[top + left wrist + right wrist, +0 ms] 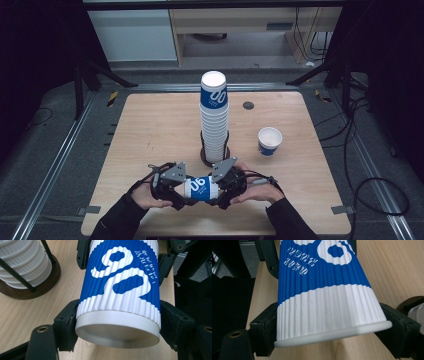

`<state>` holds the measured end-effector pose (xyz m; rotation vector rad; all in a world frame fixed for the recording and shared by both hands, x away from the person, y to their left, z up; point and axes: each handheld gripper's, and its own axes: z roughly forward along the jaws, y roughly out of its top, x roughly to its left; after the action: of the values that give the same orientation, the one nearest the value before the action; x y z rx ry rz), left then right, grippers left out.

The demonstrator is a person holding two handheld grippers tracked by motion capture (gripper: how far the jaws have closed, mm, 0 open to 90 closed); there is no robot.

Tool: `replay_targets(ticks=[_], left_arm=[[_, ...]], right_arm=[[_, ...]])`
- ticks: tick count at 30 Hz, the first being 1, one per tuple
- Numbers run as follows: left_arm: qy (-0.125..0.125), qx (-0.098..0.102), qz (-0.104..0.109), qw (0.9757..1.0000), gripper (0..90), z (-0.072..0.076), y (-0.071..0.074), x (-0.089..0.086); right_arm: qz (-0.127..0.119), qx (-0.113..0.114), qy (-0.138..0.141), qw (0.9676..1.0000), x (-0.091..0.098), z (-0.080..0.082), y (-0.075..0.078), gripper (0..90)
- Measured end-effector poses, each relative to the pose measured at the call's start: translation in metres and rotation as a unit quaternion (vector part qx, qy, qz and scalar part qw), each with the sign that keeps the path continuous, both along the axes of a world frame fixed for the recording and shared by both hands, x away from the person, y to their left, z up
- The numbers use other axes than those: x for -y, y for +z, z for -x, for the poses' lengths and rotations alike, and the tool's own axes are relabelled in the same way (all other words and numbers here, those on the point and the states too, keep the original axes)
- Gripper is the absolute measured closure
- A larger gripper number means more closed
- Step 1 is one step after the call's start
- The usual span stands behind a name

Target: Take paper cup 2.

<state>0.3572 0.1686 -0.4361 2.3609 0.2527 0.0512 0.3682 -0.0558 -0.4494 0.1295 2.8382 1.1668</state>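
Paper cup (201,188), blue and white with a ribbed sleeve, lies on its side just above the near part of the desk (150,130), held between the two grippers. The left gripper (176,196) has its fingers (65,322) pinching the cup near its base end, pads pressed on the white band by the bottom rim. The right gripper (223,192) pinches the mouth end, its fingers (265,322) flanking the white band just behind the rolled lip.

It should handle as very light and thin-walled: stiff enough along the ribs and at the rolled lip and base ring, but easy to crush mid-body, so the two ends are the safest places to hold, and a gentle squeeze should do. The ribbing probably gives the pads good bite, so slipping seems unlikely.

Just beyond the grippers stands a tall stack of cups (214,117) in a wire holder (215,155); a careless lift could knock it. A single upright cup (270,141) sits to the right, well apart. The desk's near edge is close beneath the hands, while its left half offers open room.
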Motion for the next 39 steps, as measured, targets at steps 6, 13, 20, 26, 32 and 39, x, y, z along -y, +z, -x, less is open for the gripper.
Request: replay_targets(ticks=[6,13,20,26,32,39], left_arm=[[0.009,0.004,0.01,0.9999,26.4,-0.002,0.002,-0.004],[0.02,0.005,0.017,0.9997,26.4,-0.005,0.003,-0.011],[0.041,0.007,0.04,0.9983,26.4,-0.009,0.007,-0.022],[0.061,0.014,0.081,0.9948,26.4,-0.011,0.012,-0.03],[0.075,0.015,0.124,0.9893,26.4,-0.011,0.017,-0.036],[0.066,0.008,0.165,0.9841,26.4,-0.012,0.018,-0.036]], right_arm=[[-0.013,0.0,-0.012,0.9998,0.002,-0.002,0.002,8.8],[-0.054,0.003,-0.036,0.9979,0.014,-0.007,0.014,7.1],[-0.111,0.002,-0.071,0.9913,0.037,-0.012,0.03,6.7],[-0.135,0.007,-0.105,0.9853,0.054,-0.014,0.038,7.0],[-0.162,-0.005,-0.12,0.9794,0.062,-0.015,0.037,7.0],[-0.176,-0.02,-0.122,0.9766,0.064,-0.015,0.034,7.1]])
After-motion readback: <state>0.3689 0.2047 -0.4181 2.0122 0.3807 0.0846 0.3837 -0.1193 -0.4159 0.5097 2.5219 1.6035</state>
